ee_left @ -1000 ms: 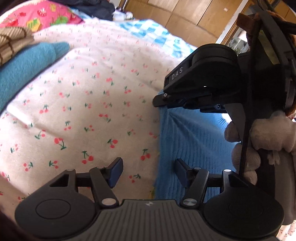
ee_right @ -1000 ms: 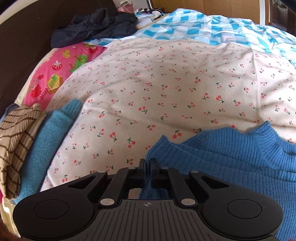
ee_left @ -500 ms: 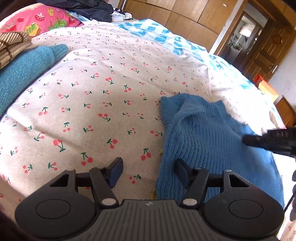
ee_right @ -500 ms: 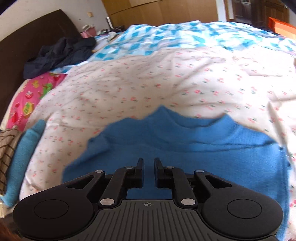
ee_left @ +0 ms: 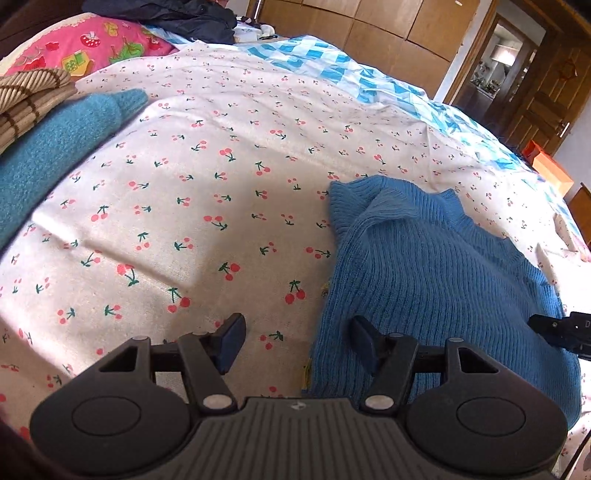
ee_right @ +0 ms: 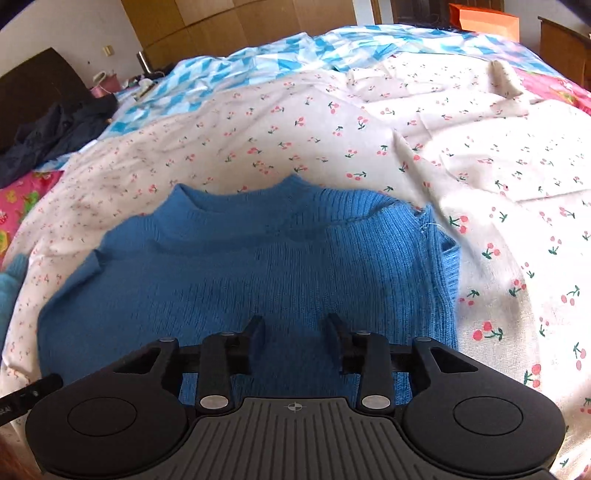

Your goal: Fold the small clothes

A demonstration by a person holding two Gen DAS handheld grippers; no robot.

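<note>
Blue ribbed knit, a small sweater (ee_right: 236,273), lies flat on the cherry-print sheet (ee_right: 369,140) of the bed, collar pointing away from both tongs. One sleeve is folded in over the body on the side to the right of the right tongs (ee_right: 295,334), its cuff edge lying along the sweater's side.

Right tongs hover just over the lower middle of the sweater. Their jaws have just been opening and now stand narrowly apart with nothing pinched between them; only the knit lies beneath.

Left tongs (ee_left: 297,343) are spread wide and hold nothing. They straddle the sweater's side edge: one finger (ee_left: 231,341) is over bare sheet, the other over the knit. The tip of the right tongs shows at the far right of that view, beside the sweater's other edge.

Off to the left of the left tongs lies a teal garment (ee_left: 55,155) with a striped brown one (ee_left: 26,99) on it. Beyond both tongs lie a pink pillow (ee_left: 92,44), a dark garment (ee_left: 173,18) and a blue checked quilt (ee_left: 332,62).
</note>
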